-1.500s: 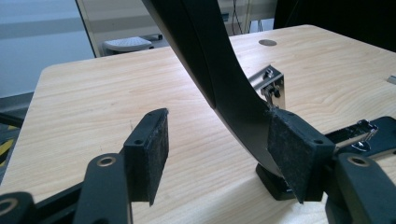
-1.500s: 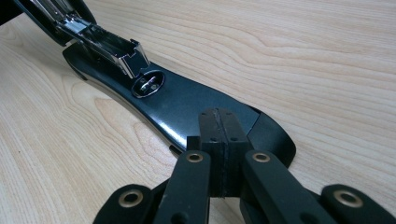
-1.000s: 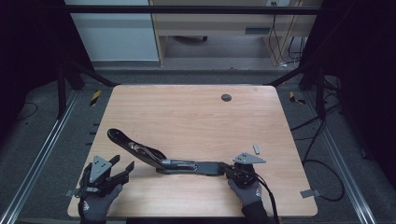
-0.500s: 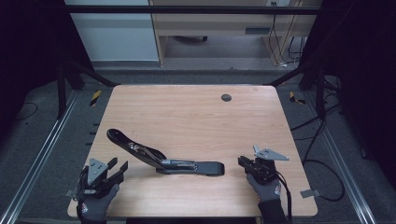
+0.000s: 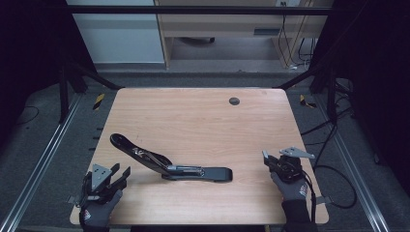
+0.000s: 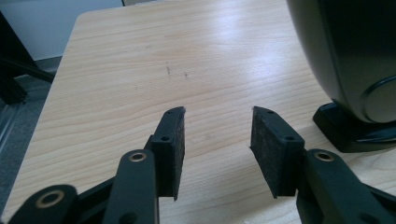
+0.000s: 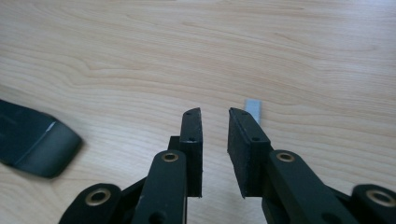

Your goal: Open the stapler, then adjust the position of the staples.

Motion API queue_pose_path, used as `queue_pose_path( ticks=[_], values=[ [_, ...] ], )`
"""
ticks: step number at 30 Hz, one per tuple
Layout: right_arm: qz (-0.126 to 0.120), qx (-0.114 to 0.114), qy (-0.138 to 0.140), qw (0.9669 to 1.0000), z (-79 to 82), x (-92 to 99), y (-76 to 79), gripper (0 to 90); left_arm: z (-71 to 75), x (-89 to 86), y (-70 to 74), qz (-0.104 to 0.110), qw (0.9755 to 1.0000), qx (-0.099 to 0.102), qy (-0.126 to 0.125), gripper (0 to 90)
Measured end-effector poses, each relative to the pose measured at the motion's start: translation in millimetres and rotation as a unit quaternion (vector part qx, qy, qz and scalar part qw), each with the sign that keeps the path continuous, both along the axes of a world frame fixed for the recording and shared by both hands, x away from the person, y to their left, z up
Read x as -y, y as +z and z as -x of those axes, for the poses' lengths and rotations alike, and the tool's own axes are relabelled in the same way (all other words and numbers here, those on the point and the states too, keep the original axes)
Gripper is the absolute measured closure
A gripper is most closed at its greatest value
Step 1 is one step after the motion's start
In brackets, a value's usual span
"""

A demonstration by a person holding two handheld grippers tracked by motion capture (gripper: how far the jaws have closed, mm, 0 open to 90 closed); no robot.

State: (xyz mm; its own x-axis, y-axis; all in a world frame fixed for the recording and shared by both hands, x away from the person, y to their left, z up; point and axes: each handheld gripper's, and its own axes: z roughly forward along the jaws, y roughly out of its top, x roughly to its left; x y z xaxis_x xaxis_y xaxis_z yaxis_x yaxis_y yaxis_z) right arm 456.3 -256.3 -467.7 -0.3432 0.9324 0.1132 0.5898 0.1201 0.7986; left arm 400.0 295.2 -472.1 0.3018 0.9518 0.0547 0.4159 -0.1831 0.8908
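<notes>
A long black stapler (image 5: 198,172) lies opened near the table's front, its base flat and its arm (image 5: 130,147) rising toward the far left. My left gripper (image 5: 122,174) rests at the front left corner, just left of the stapler. In the left gripper view the left gripper (image 6: 217,114) is open, having just narrowed a little, and the stapler's rounded black end (image 6: 345,56) looms at the right. My right gripper (image 5: 269,160) sits at the front right, apart from the base's end (image 7: 39,144). The right gripper (image 7: 214,113) has just been opening, with nothing between the pads.
A small pale grey strip (image 7: 253,107) lies on the wood just beyond my right gripper's tips. A dark round hole (image 5: 234,101) marks the table's far side. Cables (image 5: 333,174) trail off the right edge, and metal rails run along the floor on both sides.
My right gripper has drawn away from the stapler's base end toward the right and its jaws have parted. The left gripper and the stapler have stayed where they were.
</notes>
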Motion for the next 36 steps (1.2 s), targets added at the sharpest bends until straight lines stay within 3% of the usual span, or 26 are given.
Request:
queue_pose_path(
  ticks=[11,17,36],
  values=[
    [0.016,-0.018,-0.020,0.9995,-25.3,6.2,3.9,73.2,-1.7,-1.3,-1.3,0.002,0.9998,-0.018,0.006,52.9],
    [0.025,-0.021,-0.017,0.9993,-35.3,3.8,5.6,71.0,-2.0,-1.1,-1.2,0.007,0.9996,-0.025,0.007,51.0],
    [0.067,-0.068,-0.017,0.9953,-62.9,-0.1,-1.7,71.3,-5.0,3.5,-6.6,-0.009,0.9993,-0.037,-0.008,47.0]
  ],
)
